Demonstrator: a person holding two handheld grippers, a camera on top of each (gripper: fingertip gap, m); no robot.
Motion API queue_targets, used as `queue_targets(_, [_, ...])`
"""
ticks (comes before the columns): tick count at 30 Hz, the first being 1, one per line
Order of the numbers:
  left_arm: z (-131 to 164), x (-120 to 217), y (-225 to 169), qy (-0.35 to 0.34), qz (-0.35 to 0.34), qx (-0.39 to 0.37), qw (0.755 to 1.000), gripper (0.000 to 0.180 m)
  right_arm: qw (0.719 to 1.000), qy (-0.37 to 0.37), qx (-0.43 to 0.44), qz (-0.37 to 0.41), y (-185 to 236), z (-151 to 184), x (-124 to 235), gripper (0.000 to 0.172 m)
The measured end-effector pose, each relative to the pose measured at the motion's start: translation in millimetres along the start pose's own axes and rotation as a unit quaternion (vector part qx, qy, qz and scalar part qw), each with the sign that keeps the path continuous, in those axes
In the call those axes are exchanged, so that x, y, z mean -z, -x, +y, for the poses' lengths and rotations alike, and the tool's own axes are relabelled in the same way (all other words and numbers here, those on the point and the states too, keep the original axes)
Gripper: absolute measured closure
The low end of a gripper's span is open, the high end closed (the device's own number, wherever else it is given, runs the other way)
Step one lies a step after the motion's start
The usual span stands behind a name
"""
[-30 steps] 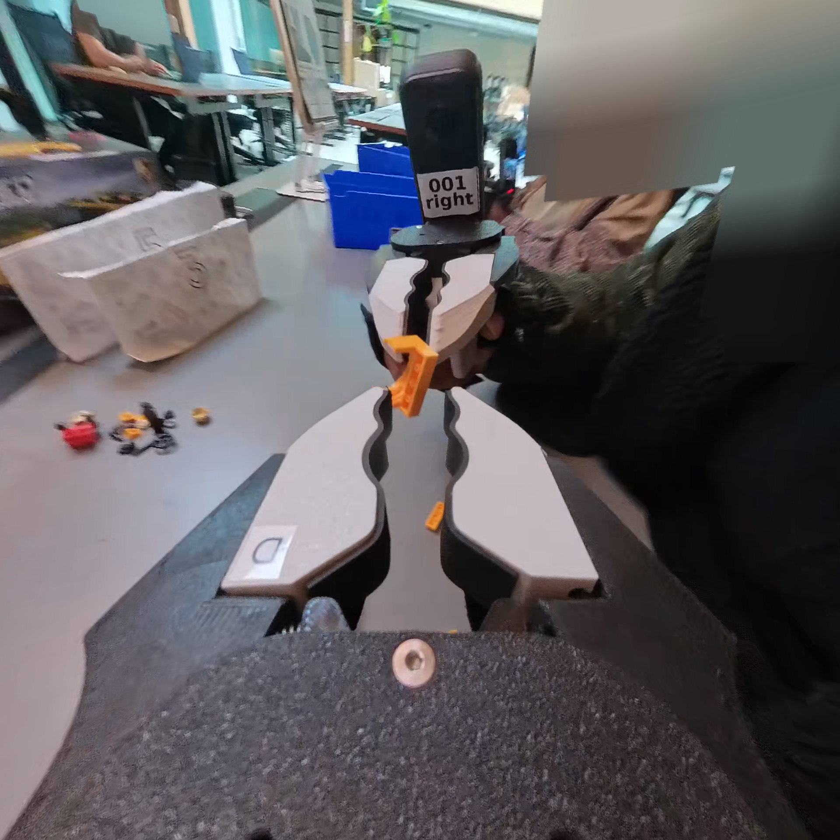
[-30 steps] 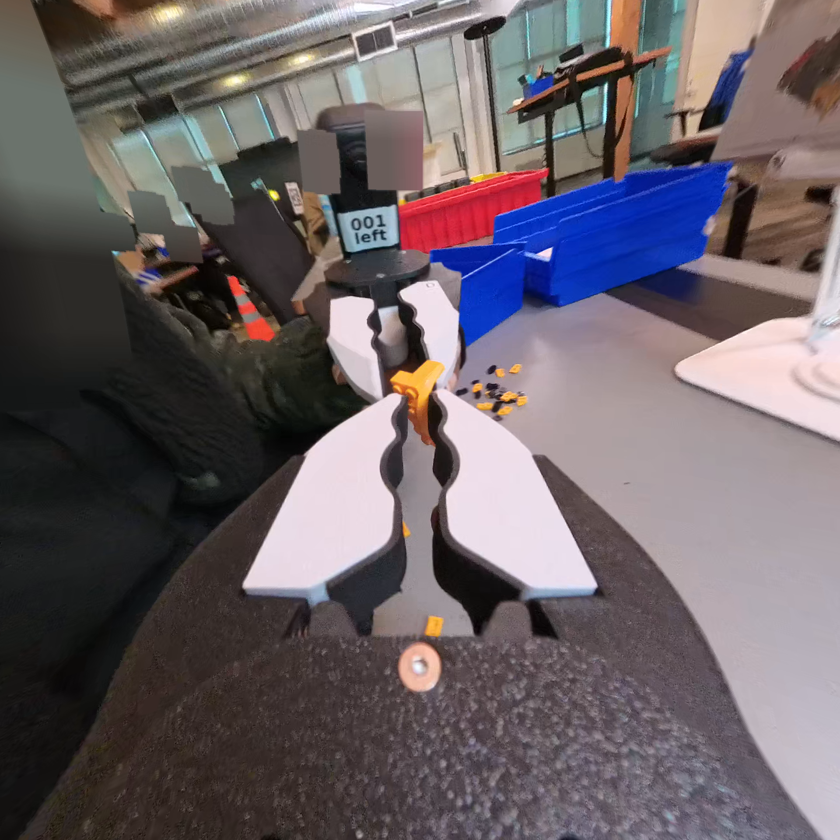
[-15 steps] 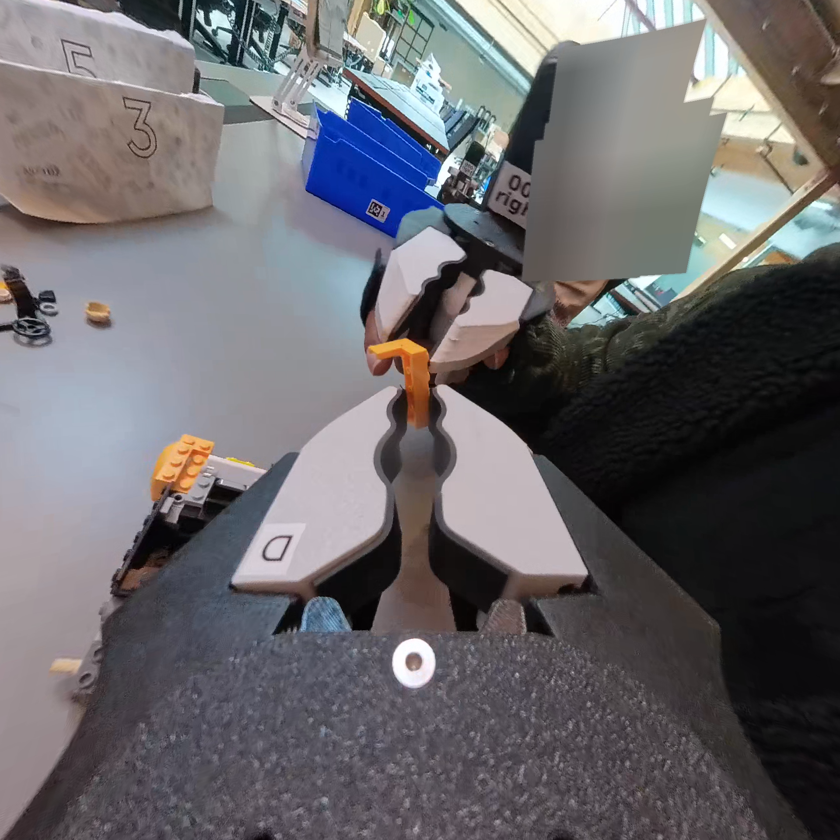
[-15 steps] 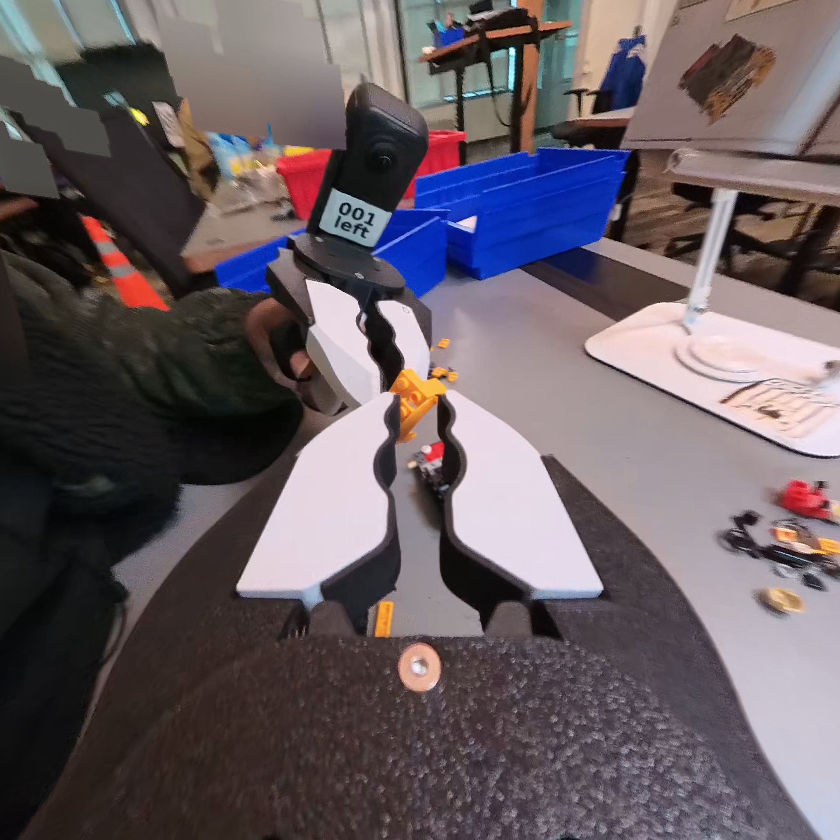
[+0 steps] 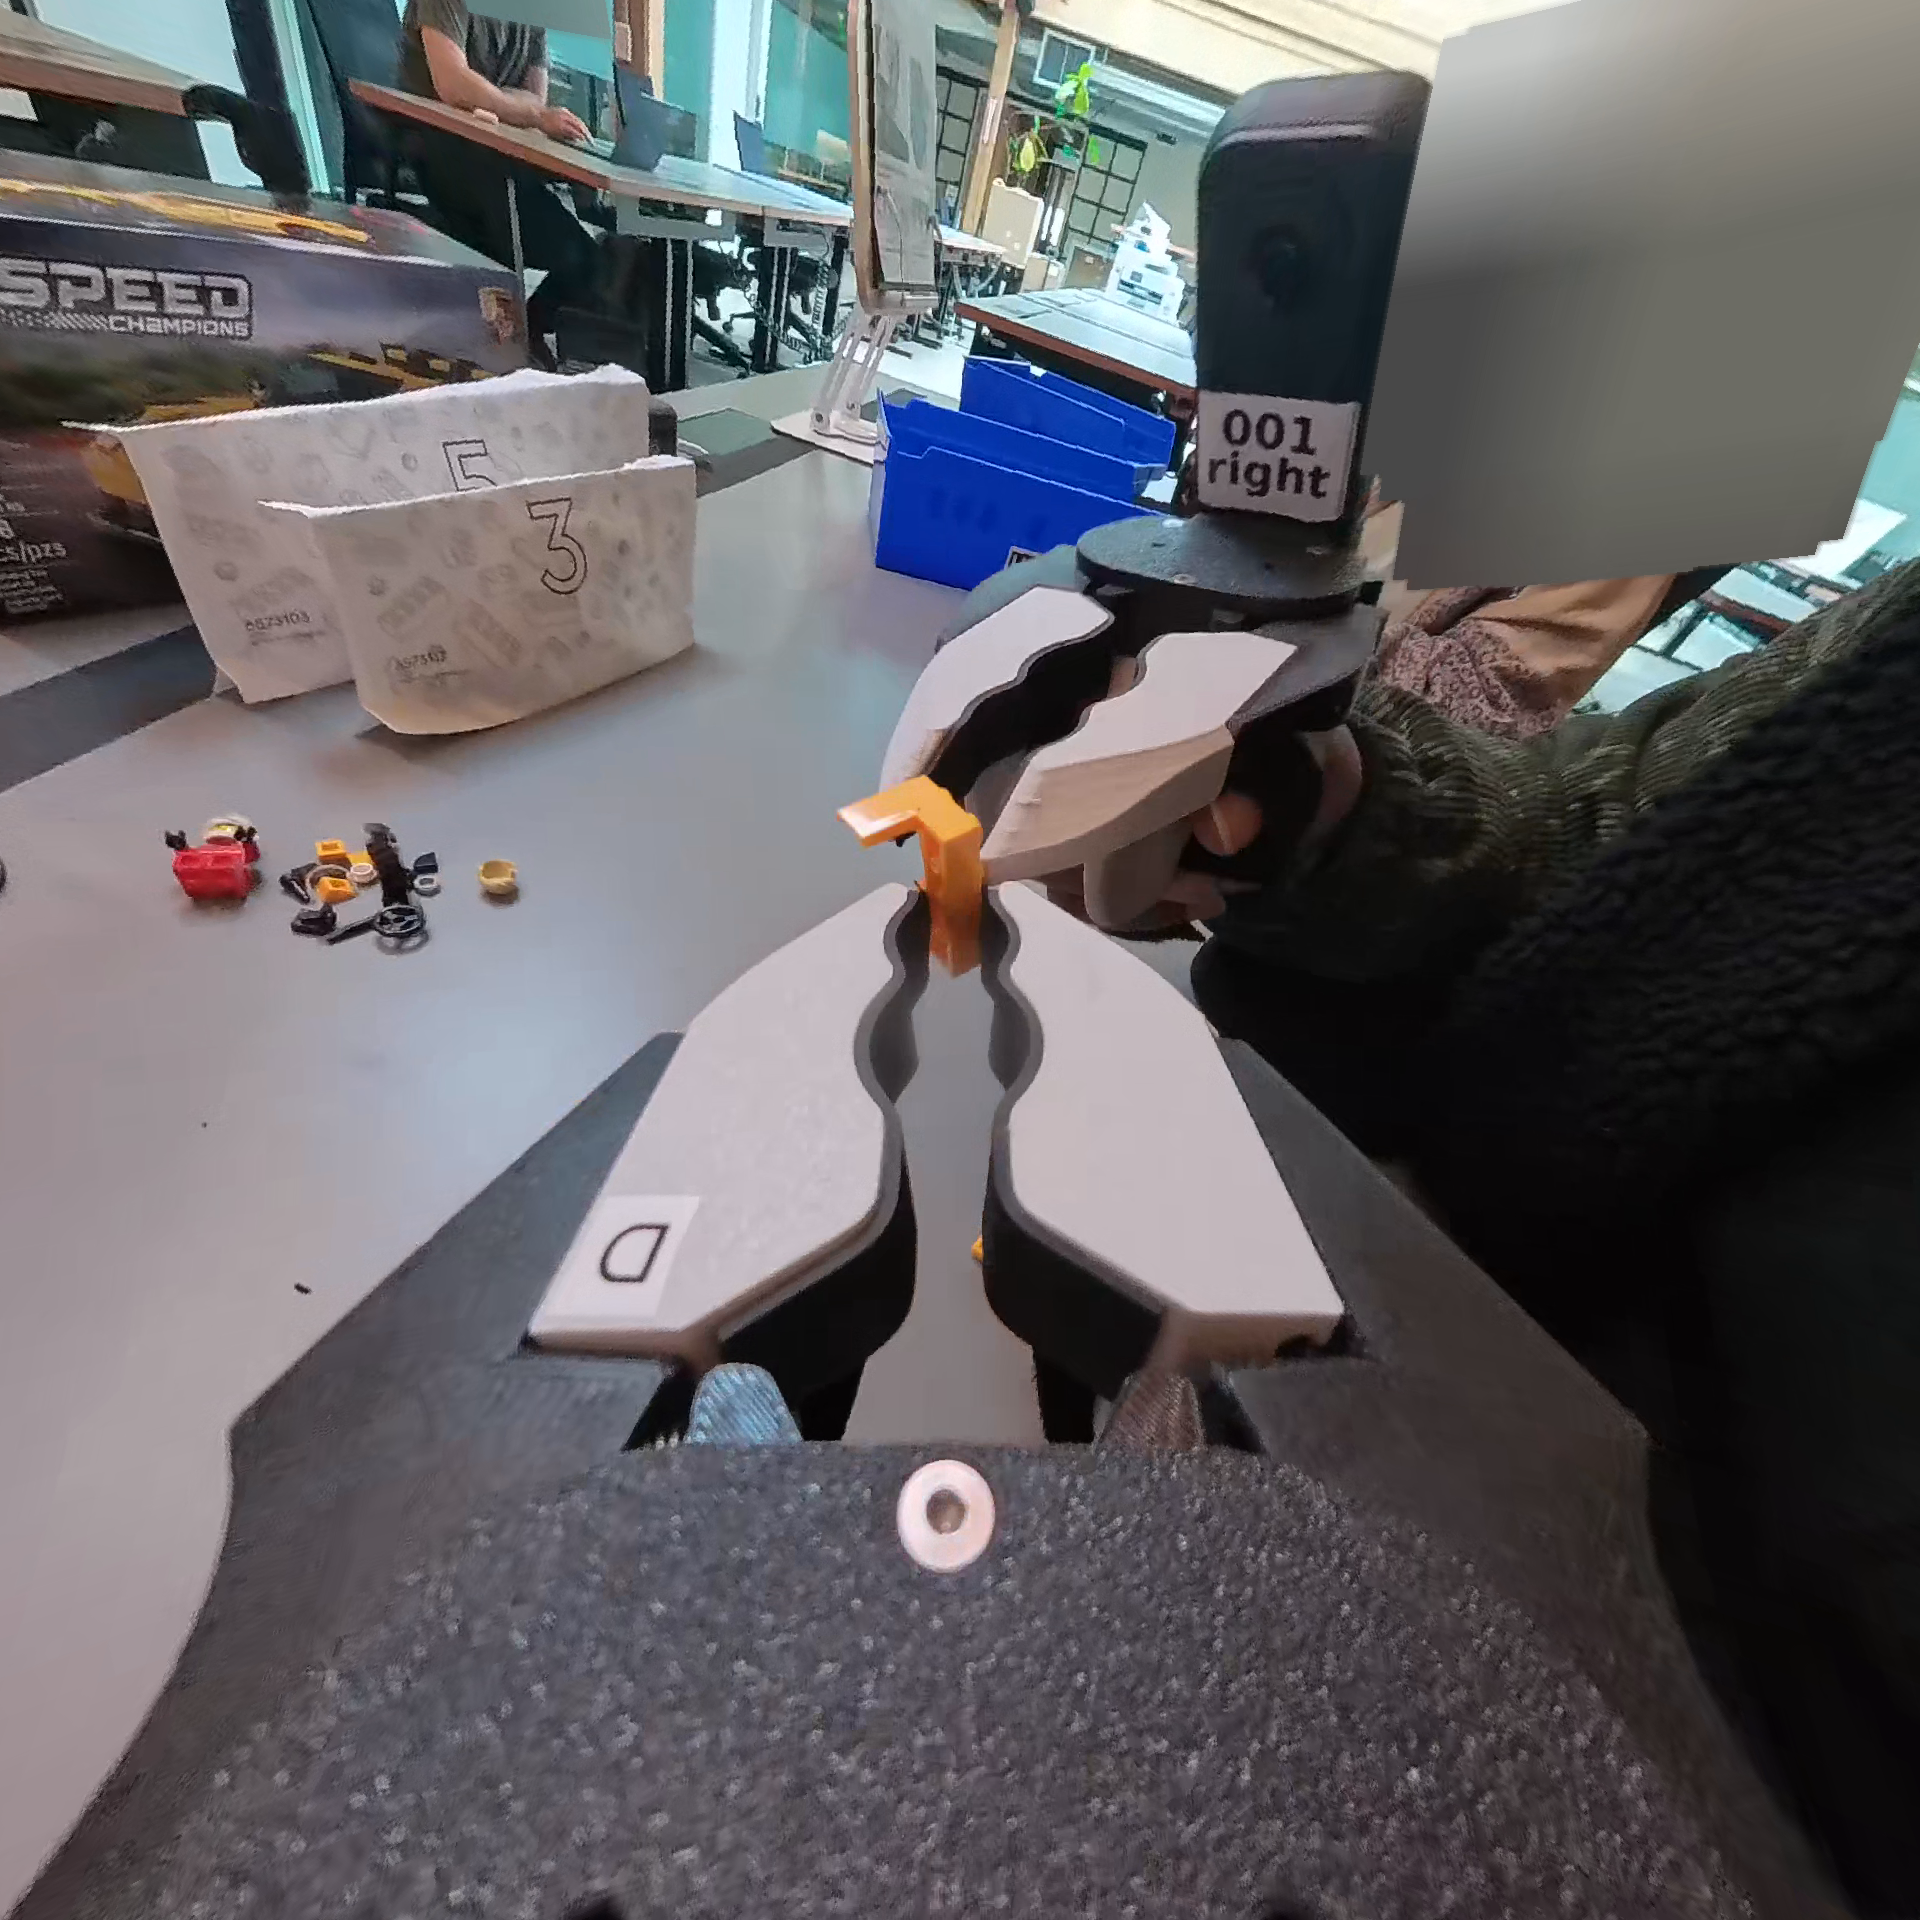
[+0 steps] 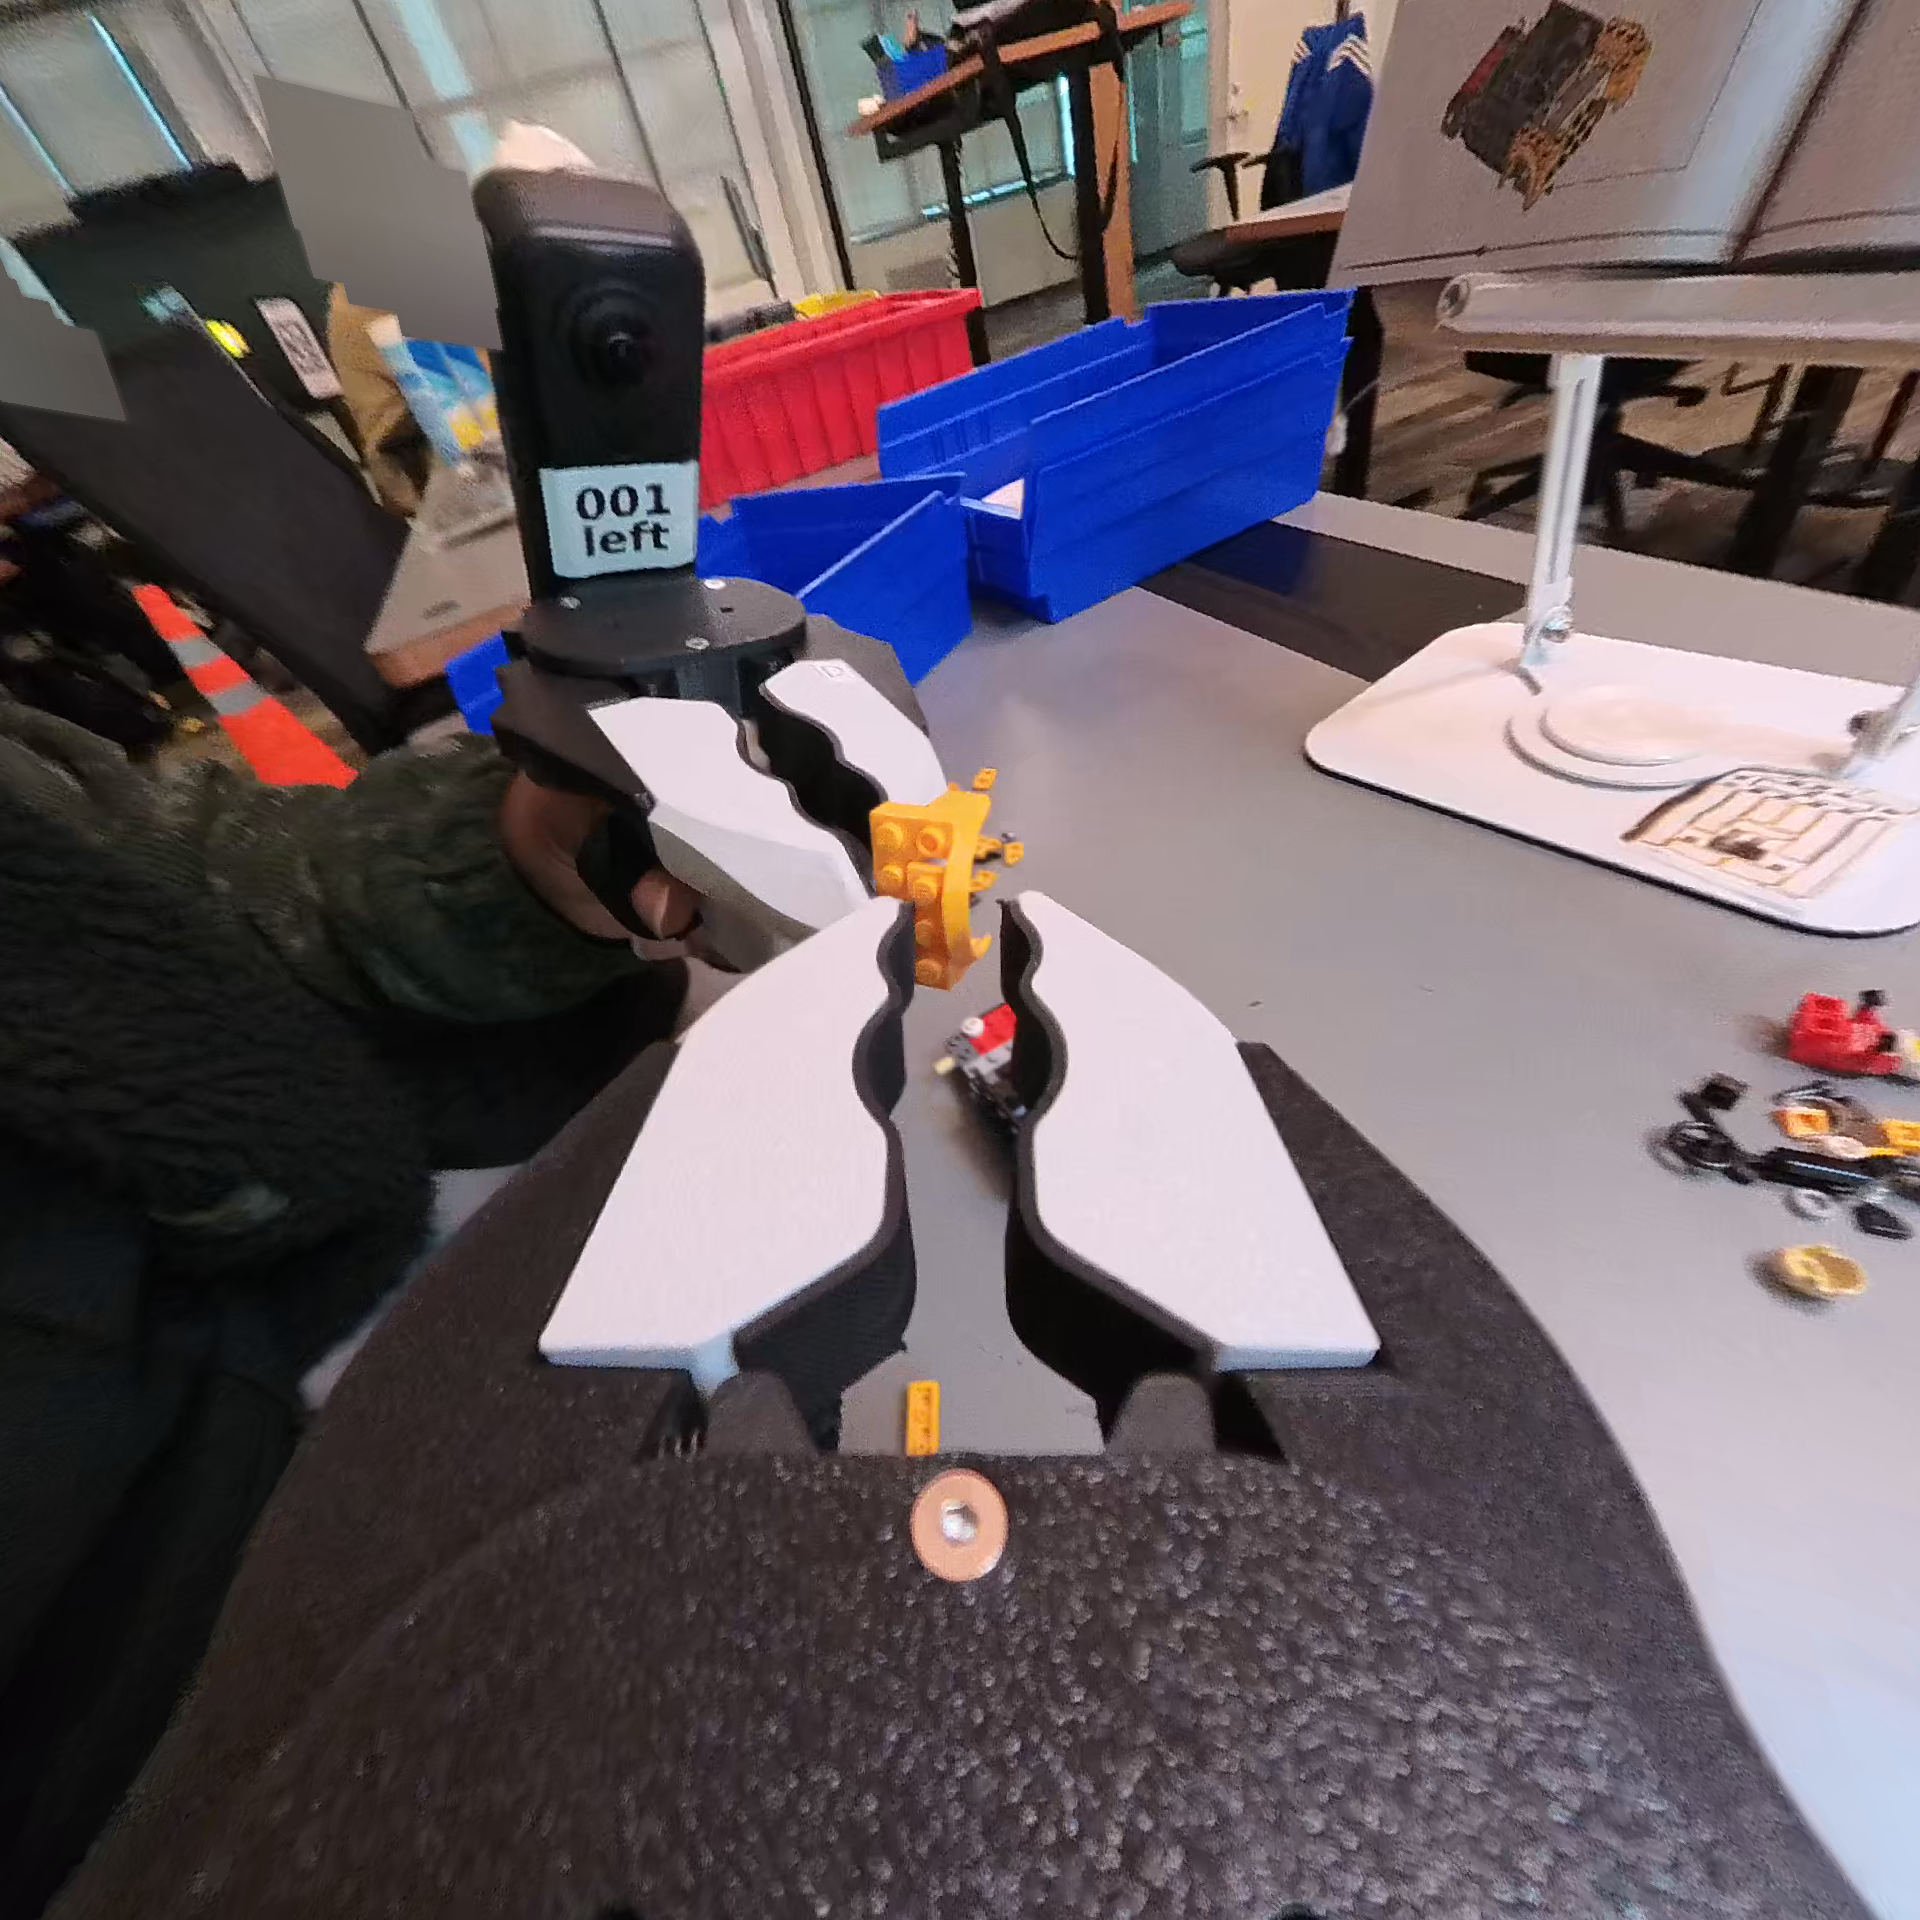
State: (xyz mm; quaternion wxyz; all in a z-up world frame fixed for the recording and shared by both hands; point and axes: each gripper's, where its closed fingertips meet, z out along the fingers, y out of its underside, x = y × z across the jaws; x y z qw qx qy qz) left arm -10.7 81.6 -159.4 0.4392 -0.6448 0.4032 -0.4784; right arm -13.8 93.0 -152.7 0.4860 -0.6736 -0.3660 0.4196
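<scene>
Clamps the lower end of the orange brick piece (image 5: 948, 852) in the left gripper (image 5: 951, 906), fingers narrow and pressing on both sides, upright above the table (image 5: 520, 1091). Sets the right gripper (image 6: 951, 914) loosely about the same piece, fingers parted, with a gap at one pad. Leaves the loose small parts (image 5: 343, 883) well apart on the table.

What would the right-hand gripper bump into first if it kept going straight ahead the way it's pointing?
Probably the orange brick piece right at the right gripper's tips, pinched by the left gripper, whose fingers sit just behind it. Depth is hard to judge.
</scene>
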Motion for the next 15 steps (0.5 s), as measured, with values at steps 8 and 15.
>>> queue_targets(8, [-7, 2, -8, -0.031, 0.089, 0.136, 0.986, 0.171, 0.983, -0.023, -0.149, -0.105, 6, -3, 3, 0.163])
queue_targets(15, [-20, 8, -19, -0.069, 0.167, 0.223, 0.958, 0.171, 0.930, -0.053, -0.295, -0.214, 16, -11, 7, 0.164])
